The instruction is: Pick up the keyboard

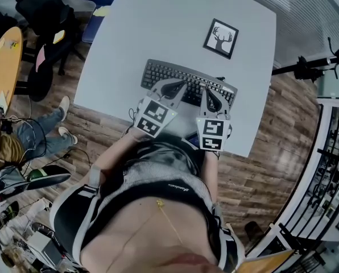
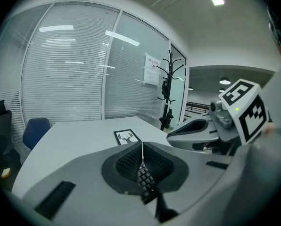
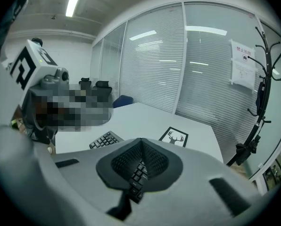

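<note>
A dark keyboard (image 1: 187, 82) lies across the near part of the white table (image 1: 158, 21). Both grippers hover side by side over its near edge, and neither holds anything. My left gripper (image 1: 184, 85) is shut over the keyboard's middle. My right gripper (image 1: 207, 90) is shut a little to the right of it. In the left gripper view the closed jaws (image 2: 142, 146) meet in a line, with keys (image 2: 147, 180) showing just beneath. In the right gripper view the shut gripper (image 3: 141, 142) points over the keys (image 3: 136, 177), and the keyboard's left end (image 3: 104, 140) shows beside it.
A framed deer picture (image 1: 221, 37) lies on the table beyond the keyboard. A blue chair (image 2: 37, 128) stands at the table's far end. A seated person's legs (image 1: 41, 132) and cables are on the wooden floor at left. A coat stand (image 3: 258, 102) is by the glass wall.
</note>
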`<state>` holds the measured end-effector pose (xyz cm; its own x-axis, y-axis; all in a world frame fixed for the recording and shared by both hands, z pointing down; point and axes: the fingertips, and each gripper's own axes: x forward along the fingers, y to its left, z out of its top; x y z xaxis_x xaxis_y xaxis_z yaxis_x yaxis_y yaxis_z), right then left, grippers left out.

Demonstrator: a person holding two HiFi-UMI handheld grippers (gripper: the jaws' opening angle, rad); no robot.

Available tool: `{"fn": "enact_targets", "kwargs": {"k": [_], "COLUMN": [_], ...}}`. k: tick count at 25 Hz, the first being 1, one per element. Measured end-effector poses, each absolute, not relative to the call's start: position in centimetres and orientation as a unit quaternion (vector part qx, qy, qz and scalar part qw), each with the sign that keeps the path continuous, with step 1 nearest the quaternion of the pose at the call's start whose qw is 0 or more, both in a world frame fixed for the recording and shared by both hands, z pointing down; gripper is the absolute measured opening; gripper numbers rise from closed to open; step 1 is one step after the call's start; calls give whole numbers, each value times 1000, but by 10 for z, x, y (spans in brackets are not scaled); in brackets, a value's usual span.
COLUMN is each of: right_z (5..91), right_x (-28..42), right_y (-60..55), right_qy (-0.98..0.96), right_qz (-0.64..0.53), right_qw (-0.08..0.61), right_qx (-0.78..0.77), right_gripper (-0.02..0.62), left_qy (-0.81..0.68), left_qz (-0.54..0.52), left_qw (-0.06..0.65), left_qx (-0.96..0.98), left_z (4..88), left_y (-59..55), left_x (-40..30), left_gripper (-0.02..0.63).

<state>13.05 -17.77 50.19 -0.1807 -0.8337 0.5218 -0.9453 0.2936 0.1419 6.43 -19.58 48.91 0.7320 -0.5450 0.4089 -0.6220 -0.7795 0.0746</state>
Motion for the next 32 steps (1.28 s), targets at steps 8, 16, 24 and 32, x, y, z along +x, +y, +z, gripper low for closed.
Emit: {"fn": "enact_targets", "kwargs": {"k": [8,16,24,32], "right_z": [531,561,589,623], "right_x": [140,160,186,227], "right_y": [-175,-170,-163,-155], "right_qy": [-749,-730,-707,-679], "right_qz": [124,157,182,219], "right_qw": [296,313,339,345], "right_qx": [580,586,593,610], "right_gripper": [5,5,5,5], "left_qy": [-325,-341,-358,-384], "left_qz": [220,256,308,344], "left_qw": [116,136,142,172], "left_qx": [913,894,870,839], "left_z": [522,562,604,641], "left_y": [-200,-212,-224,-237], "left_x": [47,26,-4,-38], "left_gripper": [8,8,8,9]}}
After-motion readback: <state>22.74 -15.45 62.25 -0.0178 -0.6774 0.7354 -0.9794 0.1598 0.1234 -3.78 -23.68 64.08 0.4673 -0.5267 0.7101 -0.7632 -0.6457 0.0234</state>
